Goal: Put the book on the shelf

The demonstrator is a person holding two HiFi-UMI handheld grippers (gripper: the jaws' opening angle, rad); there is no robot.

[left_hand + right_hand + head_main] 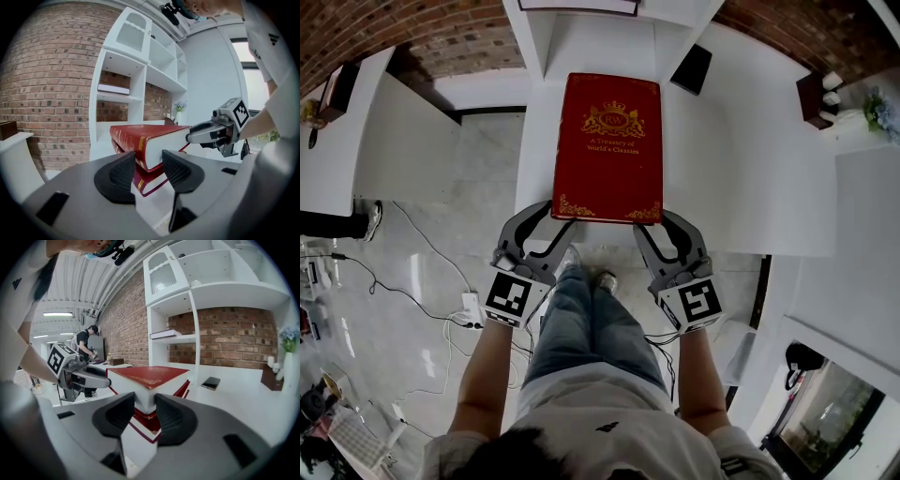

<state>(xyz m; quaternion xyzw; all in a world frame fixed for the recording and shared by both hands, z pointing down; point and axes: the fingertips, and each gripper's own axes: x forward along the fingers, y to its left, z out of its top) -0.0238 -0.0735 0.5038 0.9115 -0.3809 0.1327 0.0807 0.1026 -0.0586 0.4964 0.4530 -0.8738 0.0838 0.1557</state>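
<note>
- The red book (607, 145) lies flat on the white table (750, 187), below the shelf (119, 97), not yet lifted.
- The left gripper (551, 228) and right gripper (654, 228) each clamp a near corner, jaws wide.
- One corner each likely shares the weight and keeps the book level.

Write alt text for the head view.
A red book lies on a white counter, seen from above; the left gripper and right gripper each clasp a near corner. Below them are the person's jeans and the floor.
</note>
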